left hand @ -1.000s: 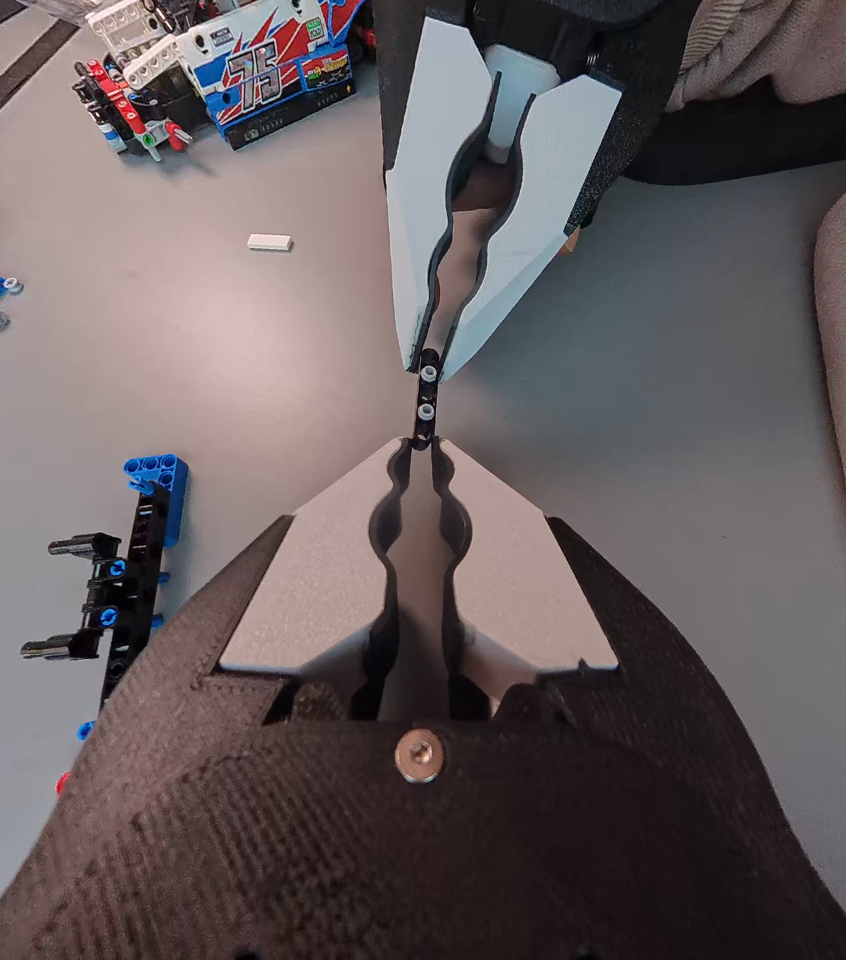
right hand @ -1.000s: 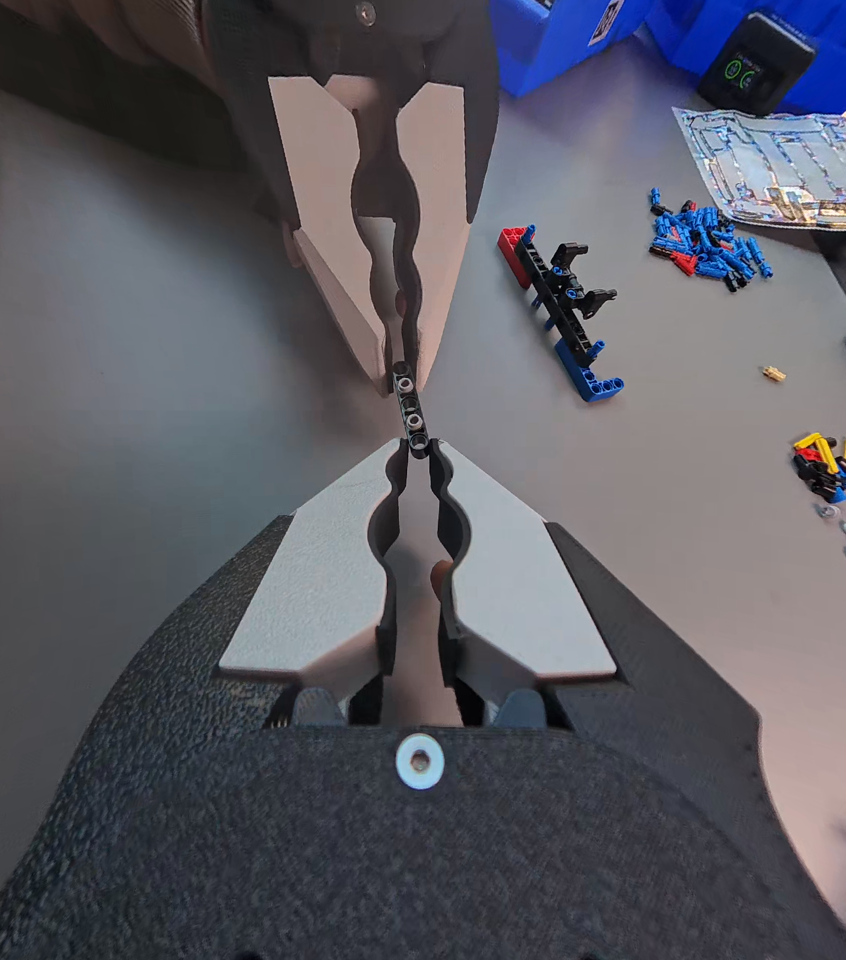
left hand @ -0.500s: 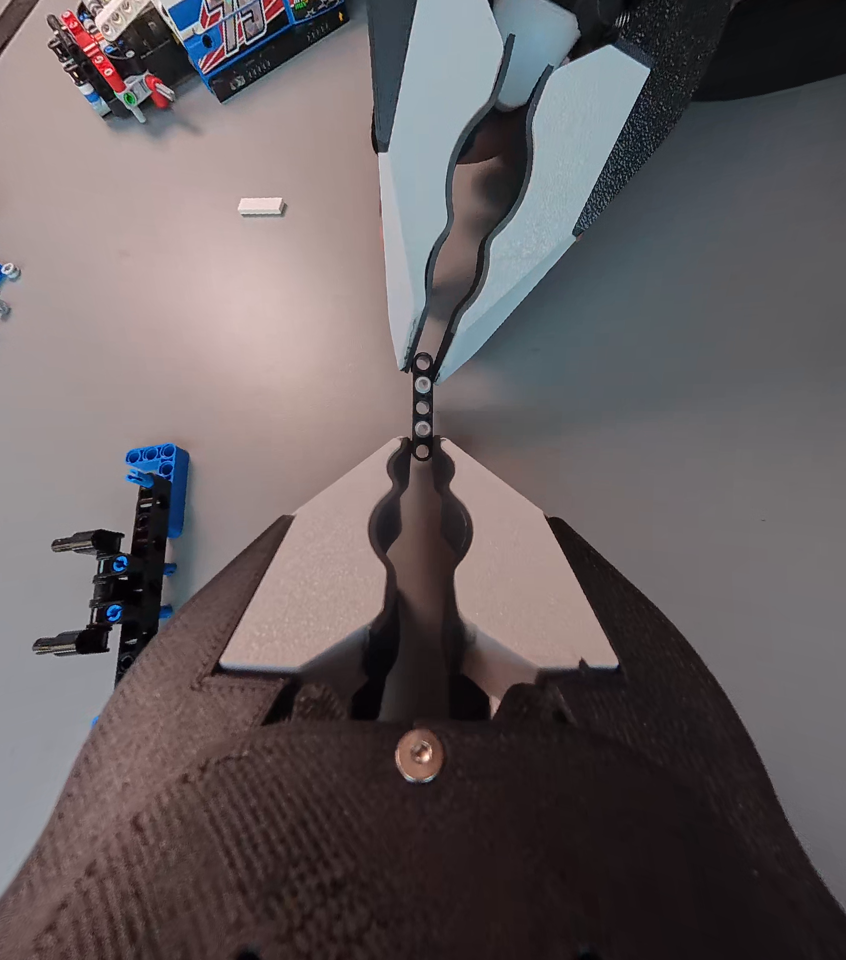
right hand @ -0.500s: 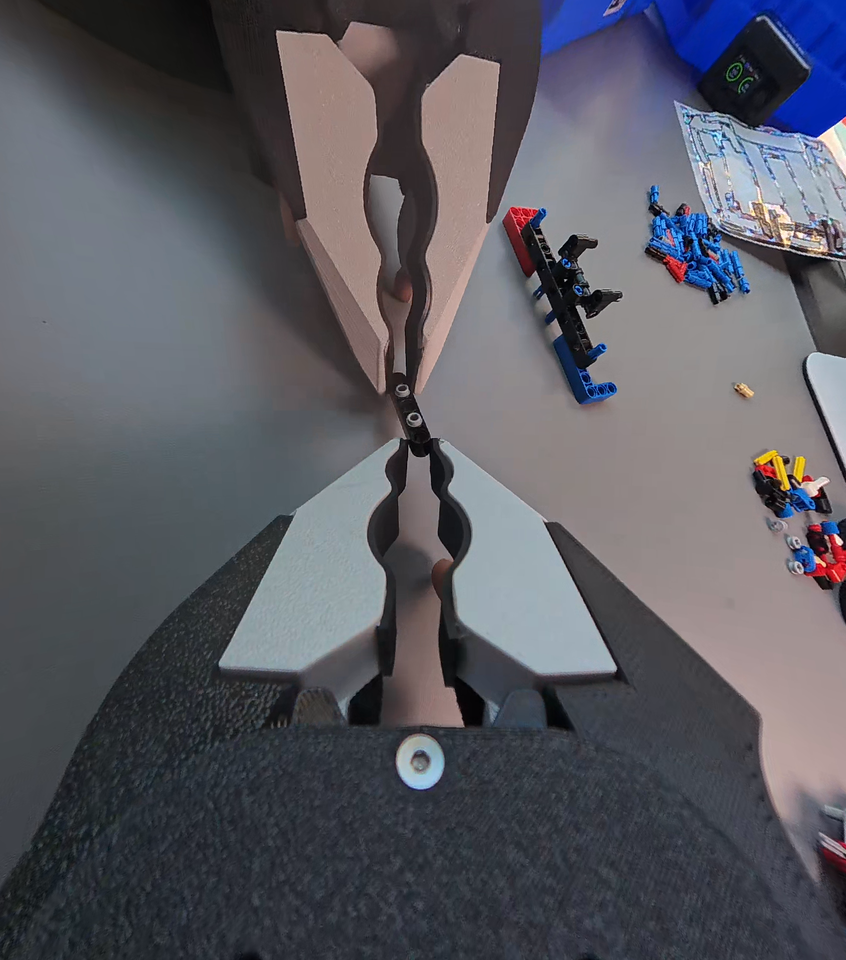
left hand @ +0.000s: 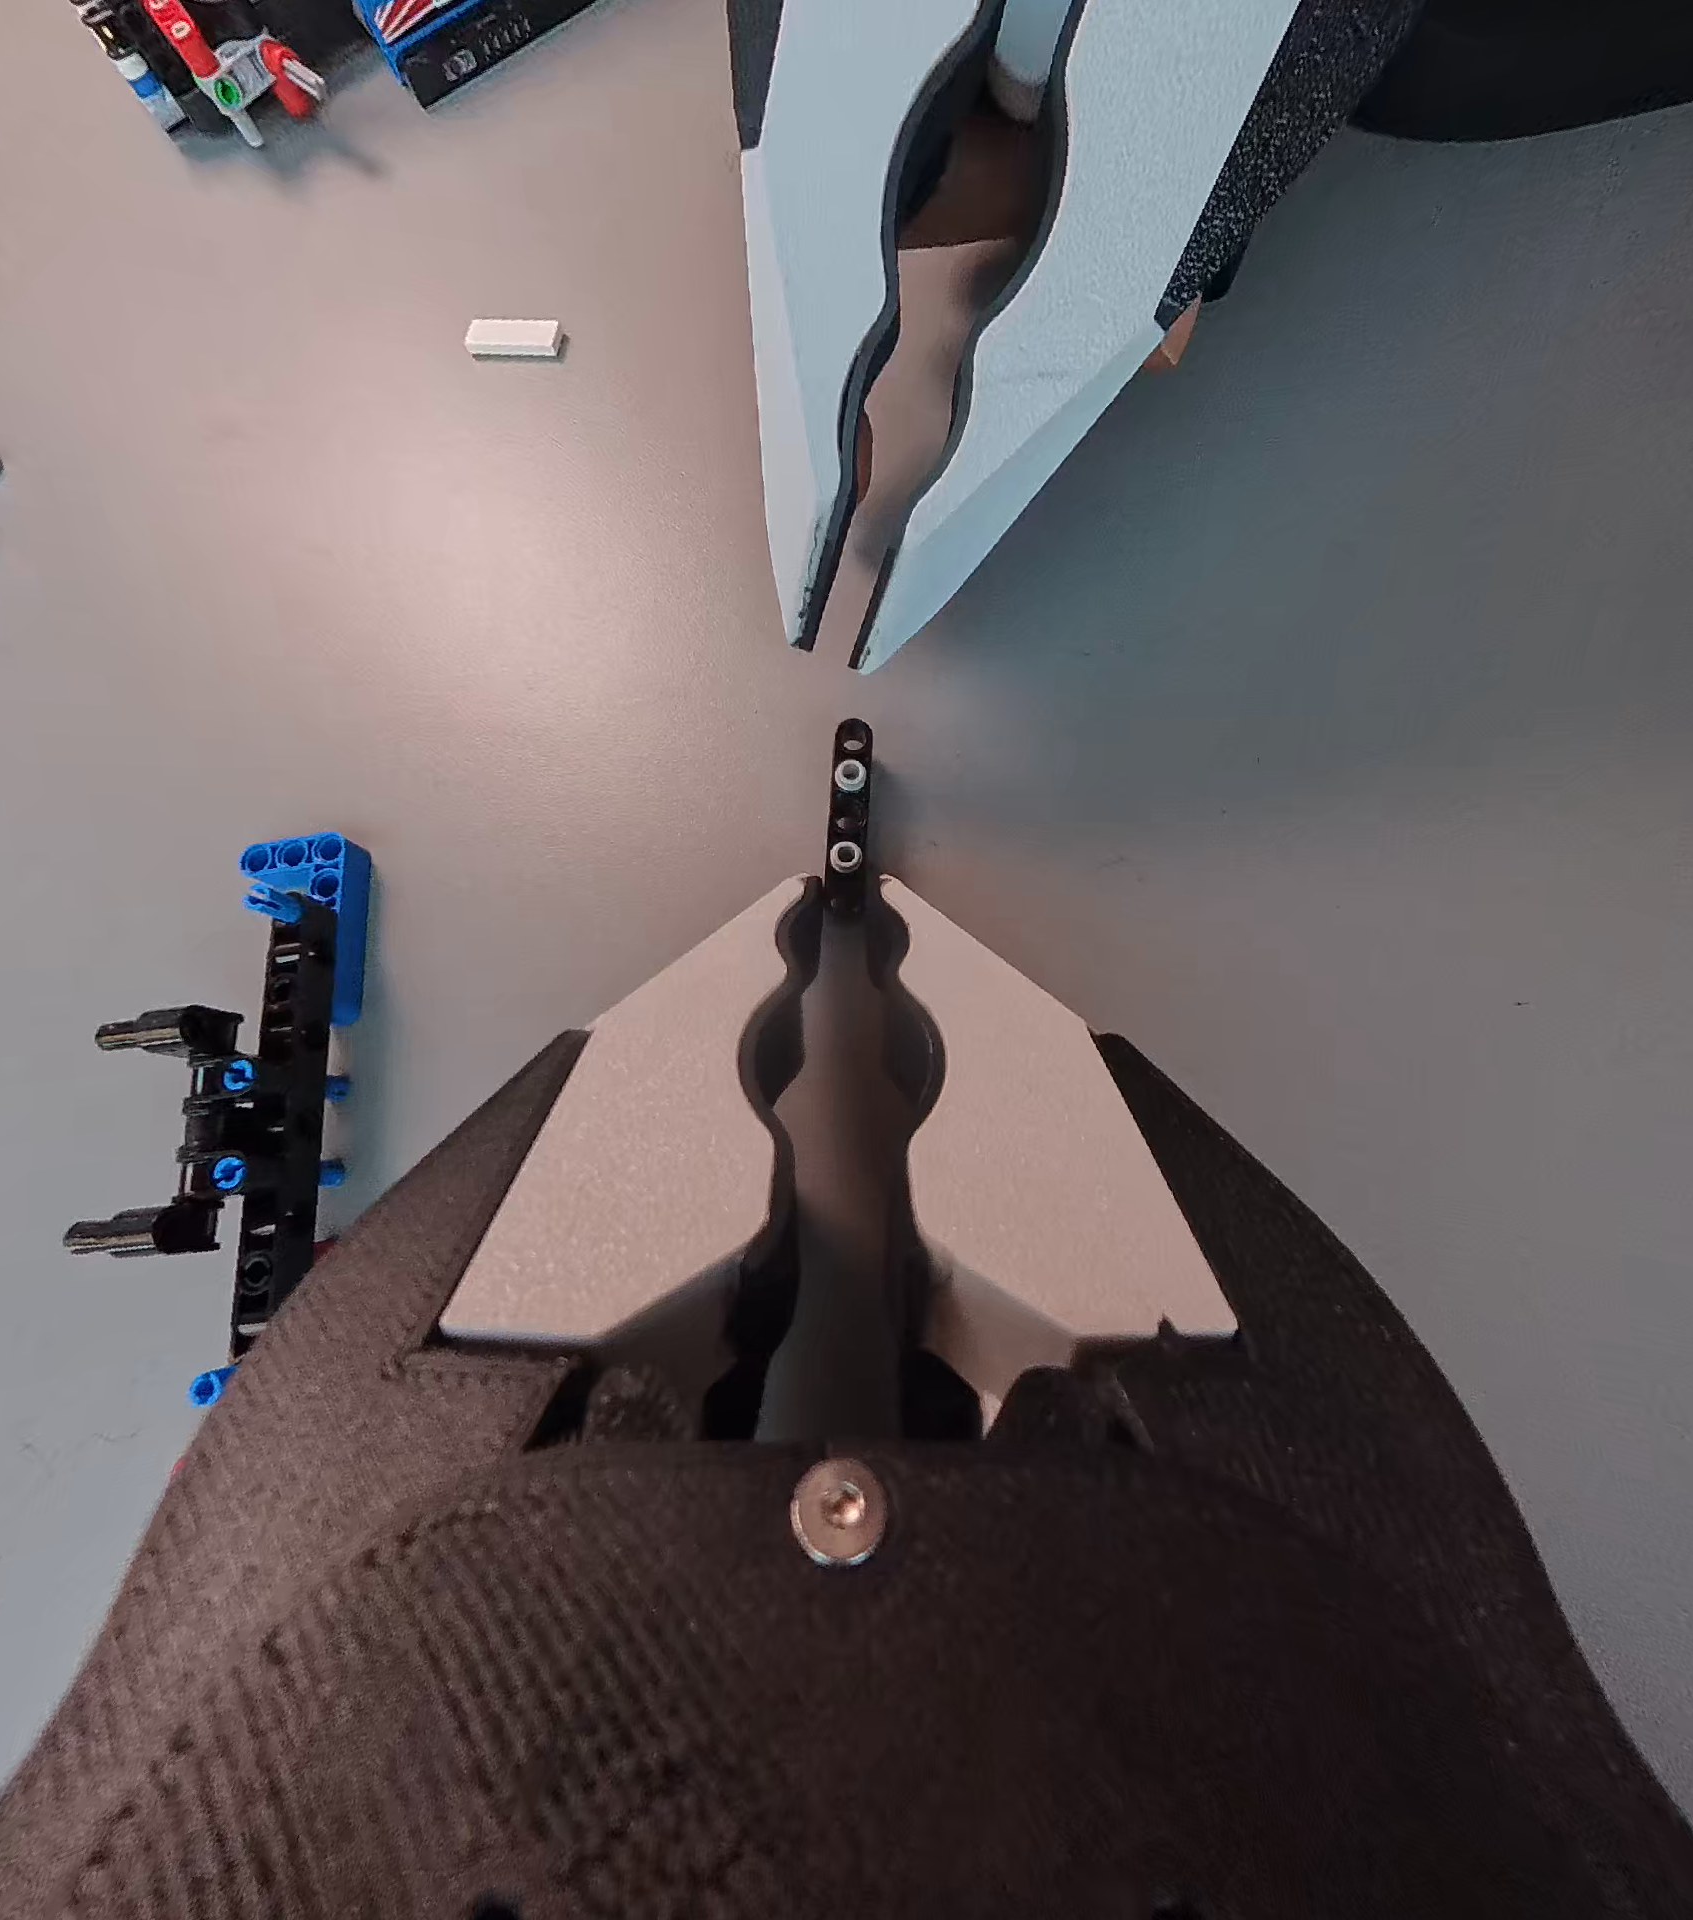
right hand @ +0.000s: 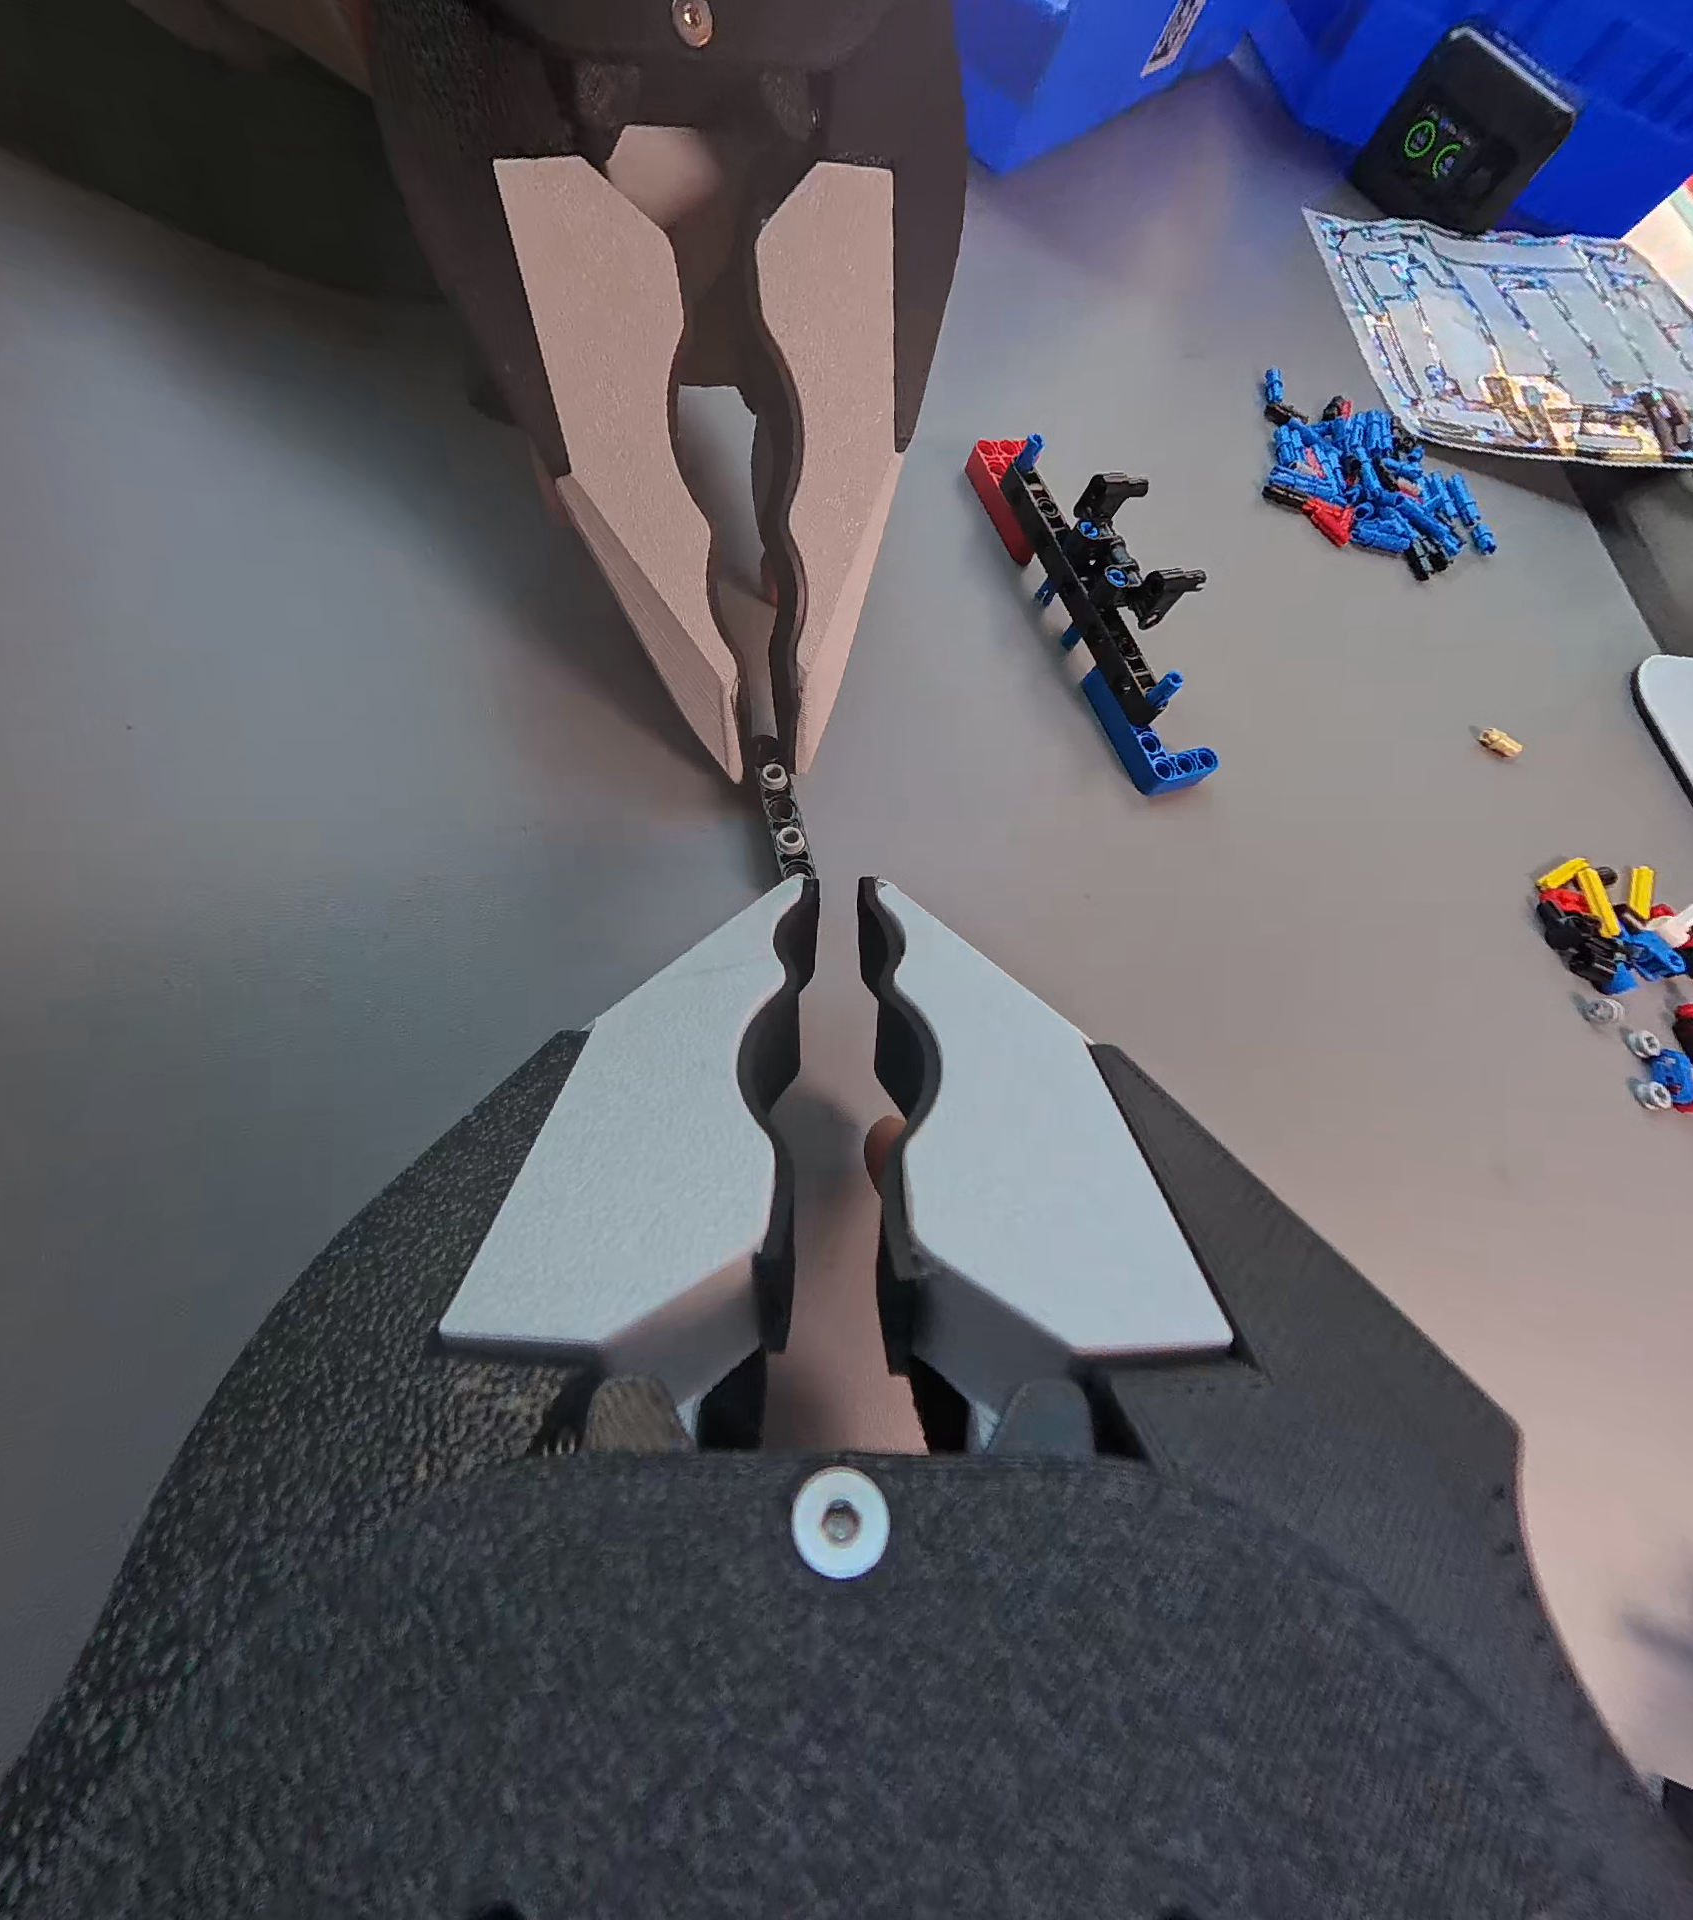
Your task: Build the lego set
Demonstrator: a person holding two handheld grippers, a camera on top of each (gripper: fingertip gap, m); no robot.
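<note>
Grey tabletop (left hand: 1444, 831) lay beneath both tools. We found the left gripper (left hand: 847, 883) clamped on one end of a black pin-fitted liftarm beam (left hand: 849, 810), held level ahead of its tips. Facing it, the right gripper (right hand: 837, 883) stood slightly parted, empty, just clear of the beam's far end. We judged a hand-over complete; joining it to the black-and-blue subassembly (left hand: 270, 1091), left of the claw, comes next.

I see a thin black beam (left hand: 849, 817) with two grey pins, clamped at one end, above the grey table (left hand: 1341, 831).
</note>
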